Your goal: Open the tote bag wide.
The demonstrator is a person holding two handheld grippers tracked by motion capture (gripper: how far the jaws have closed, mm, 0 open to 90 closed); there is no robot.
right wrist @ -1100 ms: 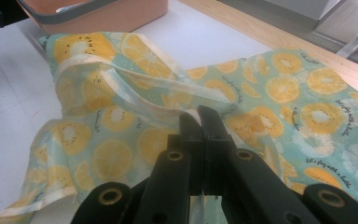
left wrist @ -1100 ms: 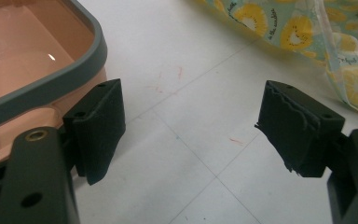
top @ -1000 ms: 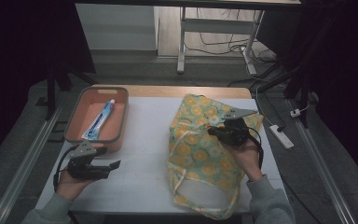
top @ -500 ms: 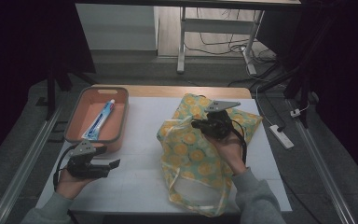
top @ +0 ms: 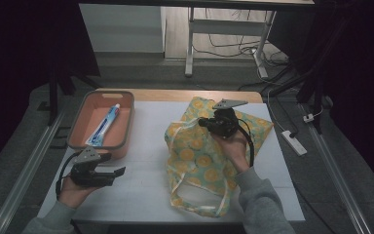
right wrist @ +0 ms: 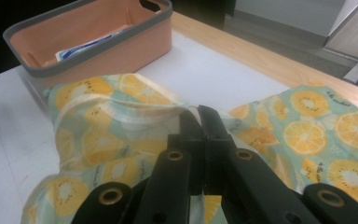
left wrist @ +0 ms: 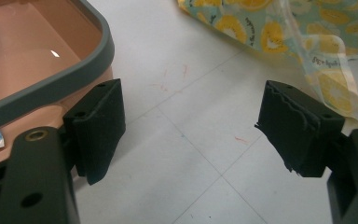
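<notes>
1. High view: the fruit-print bag (top: 209,156) lies crumpled on the right half of the white table (top: 146,195), its open mouth and handles toward the near edge; the right gripper (top: 205,123) sits over the bag's far part, jaws pointing left and pinching a fold of the bag's upper layer, lifted a little off the table; the left gripper (top: 119,171) rests near the near-left corner, well apart from the bag, jaws pointing right toward it; the orange tray (top: 125,127) stands at far left with a toothpaste tube (top: 104,126) inside.

2. Left gripper view: its two black pads (left wrist: 100,126) stand spread wide over bare table (nothing between them); the bag's edge (left wrist: 307,42) lies beyond, at upper right; the tray's grey rim (left wrist: 74,70) is just beside the left pad.

3. Right gripper view: the jaws are pressed together, with a pale hem of the bag (right wrist: 121,116) caught at their tips (right wrist: 199,112); printed cloth spreads on both sides below; the tray (right wrist: 121,42) stands beyond, at upper left.
</notes>
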